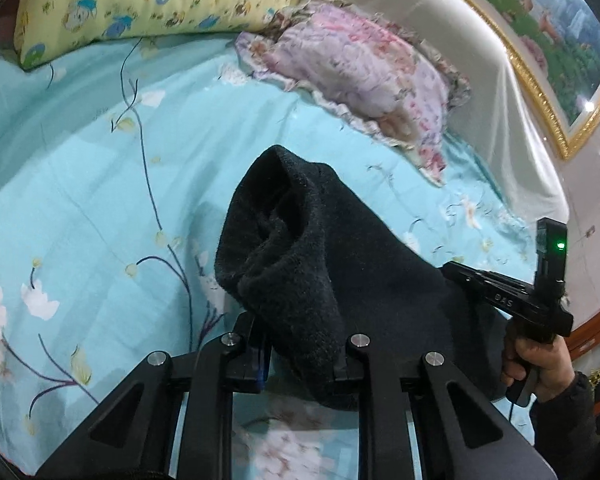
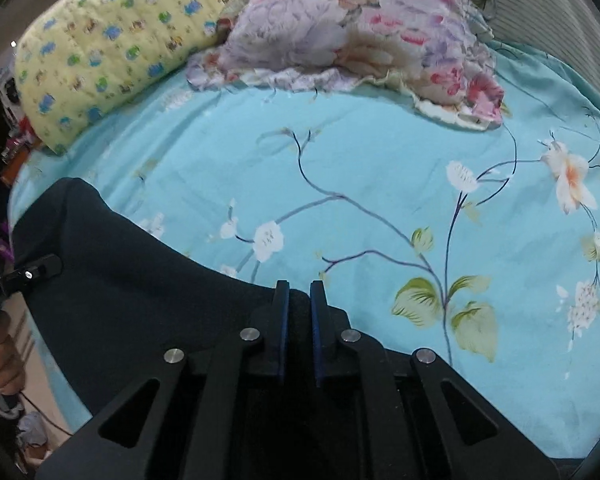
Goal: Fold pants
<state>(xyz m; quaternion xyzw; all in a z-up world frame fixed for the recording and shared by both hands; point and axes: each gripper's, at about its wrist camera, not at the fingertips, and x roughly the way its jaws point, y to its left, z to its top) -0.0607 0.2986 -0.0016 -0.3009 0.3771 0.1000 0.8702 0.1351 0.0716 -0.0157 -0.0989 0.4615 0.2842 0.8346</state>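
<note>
The black pants [image 1: 296,264] hang bunched over my left gripper [image 1: 300,354], whose jaws are closed on the thick fabric and hold it above the bed. In the right wrist view the pants [image 2: 140,304] stretch as a dark sheet from my right gripper [image 2: 299,312] to the left one [image 2: 32,272]. My right gripper's blue-padded fingers [image 2: 283,320] pinch the top edge of the fabric. The right gripper also shows in the left wrist view [image 1: 472,280], held by a hand and gripping the far end of the pants.
A light blue floral bedsheet [image 2: 380,184] covers the bed. A yellow cartoon-print pillow [image 1: 152,0] and a pink floral pillow [image 1: 364,76] lie at the head. A white headboard [image 1: 460,40] and gold-framed picture [image 1: 560,60] are at right. The bed's left edge [image 2: 40,360] drops to the floor.
</note>
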